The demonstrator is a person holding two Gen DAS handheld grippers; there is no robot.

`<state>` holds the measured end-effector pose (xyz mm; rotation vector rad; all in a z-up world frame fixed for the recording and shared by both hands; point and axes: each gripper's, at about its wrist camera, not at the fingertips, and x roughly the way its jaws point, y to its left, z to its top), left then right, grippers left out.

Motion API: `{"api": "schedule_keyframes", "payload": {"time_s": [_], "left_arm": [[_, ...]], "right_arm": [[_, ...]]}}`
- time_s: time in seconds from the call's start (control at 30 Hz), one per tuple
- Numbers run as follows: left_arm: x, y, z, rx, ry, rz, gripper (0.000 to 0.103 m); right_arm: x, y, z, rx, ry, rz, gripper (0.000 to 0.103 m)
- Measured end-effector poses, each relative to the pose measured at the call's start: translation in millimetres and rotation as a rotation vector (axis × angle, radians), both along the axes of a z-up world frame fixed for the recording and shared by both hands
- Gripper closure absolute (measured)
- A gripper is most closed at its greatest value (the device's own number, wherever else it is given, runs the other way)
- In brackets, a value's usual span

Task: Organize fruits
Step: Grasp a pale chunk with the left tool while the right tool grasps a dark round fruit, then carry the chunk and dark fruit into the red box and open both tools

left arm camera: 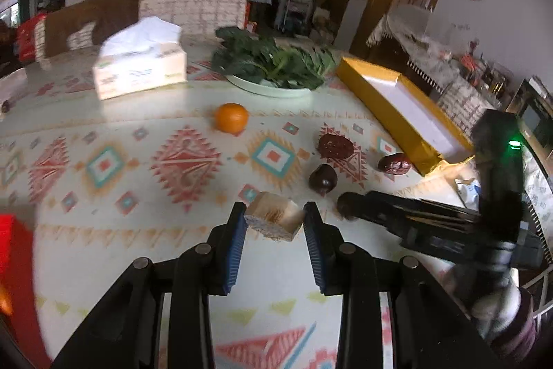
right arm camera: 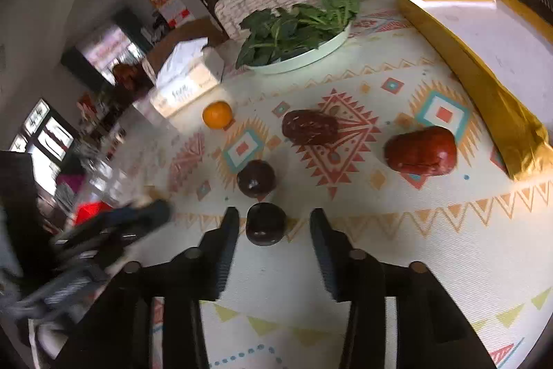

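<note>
1. Dark date (right arm camera: 265, 223) sat on the tablecloth (right arm camera: 380, 265) dead ahead of my right gripper (right arm camera: 274, 230), between its fingers, pads not touching: released.
2. Its long axis I couldn't tell; it looked roundish.
3. My left gripper (left arm camera: 274, 220) was clenched on a pale wooden block (left arm camera: 274, 221).
4. Gold box (right arm camera: 484, 85) lay ahead, off to the right.

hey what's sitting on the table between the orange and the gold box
In the right wrist view, one wrinkled dark red date lies on the patterned cloth between the orange and the gold box.
</note>
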<state>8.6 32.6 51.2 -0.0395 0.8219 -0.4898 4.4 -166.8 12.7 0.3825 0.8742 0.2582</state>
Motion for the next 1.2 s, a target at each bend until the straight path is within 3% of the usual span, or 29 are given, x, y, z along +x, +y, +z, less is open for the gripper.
{"api": "schedule_keyframes", "payload": {"time_s": [0.17, 0.2, 0.27, 0.53, 0.7, 0.97, 1.2], "left_arm": [[-25, 29, 9, -0.010, -0.027, 0.056, 0.070], [-30, 37, 11, -0.020, -0.028, 0.073, 0.070], [-37, 51, 13, -0.033, -0.030, 0.101, 0.070], [-73, 132, 25, -0.098, -0.050, 0.265, 0.070], [-94, 194, 32, -0.141, -0.068, 0.391, 0.070], [-121, 277, 26, -0.146, -0.085, 0.574, 0.070], [-130, 324, 9, -0.170, -0.063, 0.664, 0.070]], "right_arm": [[1, 24, 2, -0.161, -0.023, 0.014, 0.055], [1, 30, 2, -0.199, -0.023, 0.018, 0.069], [0, 33, 3, -0.237, -0.026, 0.008, 0.076], [-16, 25, 10, -0.211, -0.052, -0.033, 0.076], [-31, 46, 27, -0.137, -0.064, -0.003, 0.076], [-41, 133, 55, -0.120, -0.093, 0.166, 0.076], [-40, 231, 63, -0.116, -0.087, 0.348, 0.076]]}}
